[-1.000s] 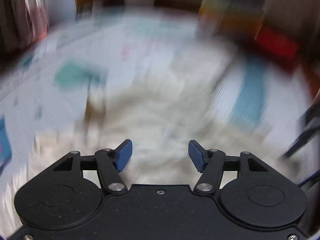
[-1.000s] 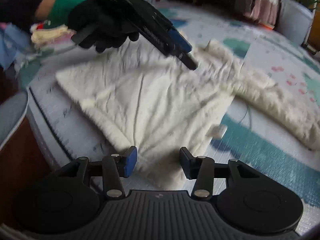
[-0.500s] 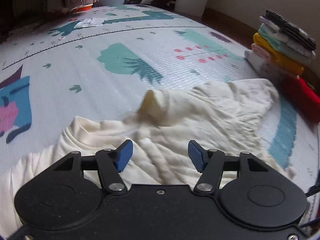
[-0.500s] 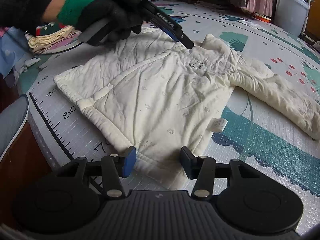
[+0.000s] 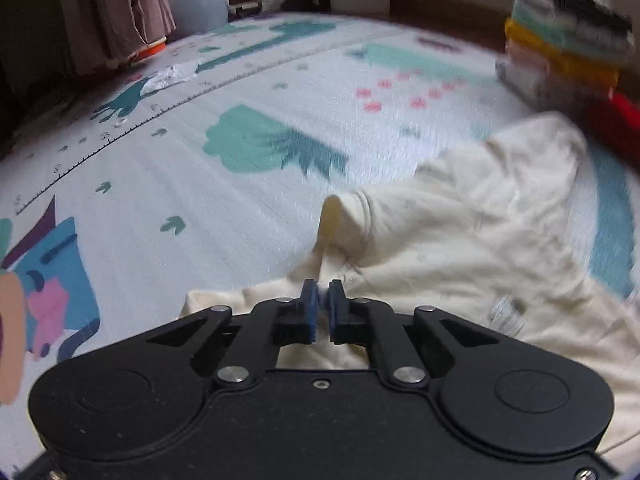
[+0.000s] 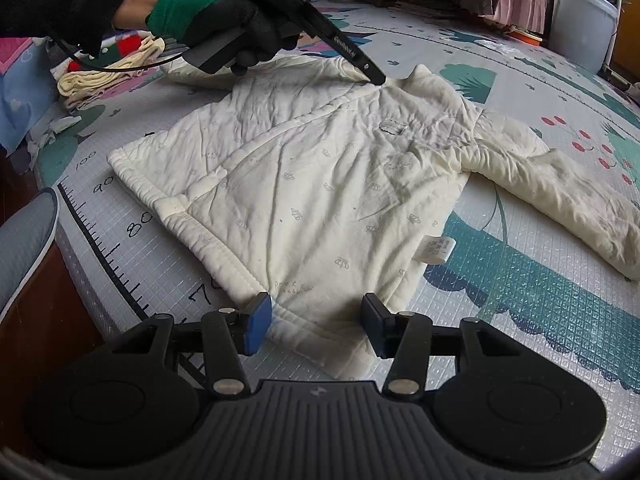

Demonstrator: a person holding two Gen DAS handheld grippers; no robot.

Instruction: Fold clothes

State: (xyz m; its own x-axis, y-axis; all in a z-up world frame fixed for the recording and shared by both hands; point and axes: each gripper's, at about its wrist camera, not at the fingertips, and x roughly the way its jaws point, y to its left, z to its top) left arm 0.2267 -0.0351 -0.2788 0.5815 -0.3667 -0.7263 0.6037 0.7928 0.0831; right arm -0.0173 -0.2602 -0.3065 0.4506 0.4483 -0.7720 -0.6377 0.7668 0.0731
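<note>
Cream quilted cotton is what I am dealing with: a small padded baby jacket (image 6: 320, 184) lying flat, front up, on the printed foam play mat (image 6: 540, 280), hem towards me and collar away. Nearest me, my right gripper (image 6: 316, 322) is hanging with its jaws spread wide and empty over the hem, a blue pad on either side of the bottom edge, not yet touching cloth as far as I can judge. If I am closing there without going low enough, I am risking catching only the top layer, and the front panel would be peeling off the back one. Further out, my left gripper (image 5: 323, 304) is pinching a thin ridge of fabric at the neckline, jaws nearly touching; the right view shows its tip (image 6: 374, 74) sitting right by the collar (image 6: 420, 80). That bite is looking shallow, so I am expecting it could slip once weight comes on. One sleeve (image 6: 560, 196) is trailing out to the right, well clear of either grip, and I am thinking it may drag or bunch under the fold. Beyond, a stack of folded clothes (image 5: 560, 52) is sitting near the jacket's far shoulder; a wide swing could be knocking it.
</note>
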